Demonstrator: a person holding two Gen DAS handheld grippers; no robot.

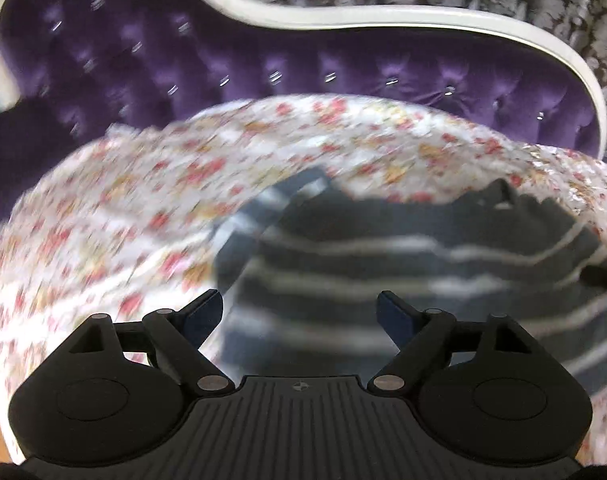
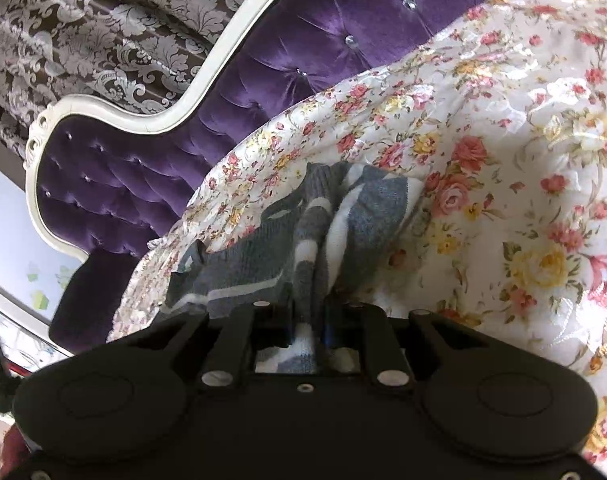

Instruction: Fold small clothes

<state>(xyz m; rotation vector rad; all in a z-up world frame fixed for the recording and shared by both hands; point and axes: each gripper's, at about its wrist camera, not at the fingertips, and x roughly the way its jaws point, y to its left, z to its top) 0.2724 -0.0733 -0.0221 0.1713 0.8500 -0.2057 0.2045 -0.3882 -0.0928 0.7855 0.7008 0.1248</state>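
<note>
Pinching: the right gripper (image 2: 308, 322) is clamped on a bunched ridge of the striped garment (image 2: 263, 264), its jaws drawn close together with knit squeezed between them.
Left tool: the left gripper (image 1: 300, 314) stands with its jaws wide apart and nothing between them, hovering above the striped garment (image 1: 403, 264); that view is smeared, so fine detail is lost.
Garment place: it lies on the floral bedspread (image 2: 503, 184), near the headboard end, rumpled and only partly gathered, one portion lifted toward the right tool.
Risk, slip: the grip looks to hold only a narrow fold; a sharp tug could pull the knit out of the pads and drop the fold.
Risk, drag: the bedspread looks slick and loose; a low pass of the open tool might snag it and pull it along with the garment.
Risk, skew: with one side held and the other free, the fold could land crooked.
Garment feel: soft grey knit with thin white stripes, limp, likely stretchy.
Bedspread: glossy white cloth printed with pink and yellow roses, creased into soft swells.
Headboard (image 2: 231, 92): purple tufted velvet with glinting studs, edged by a curved white frame (image 2: 183, 114).
Wall (image 2: 103, 28): dark damask with silvery leaf pattern.
</note>
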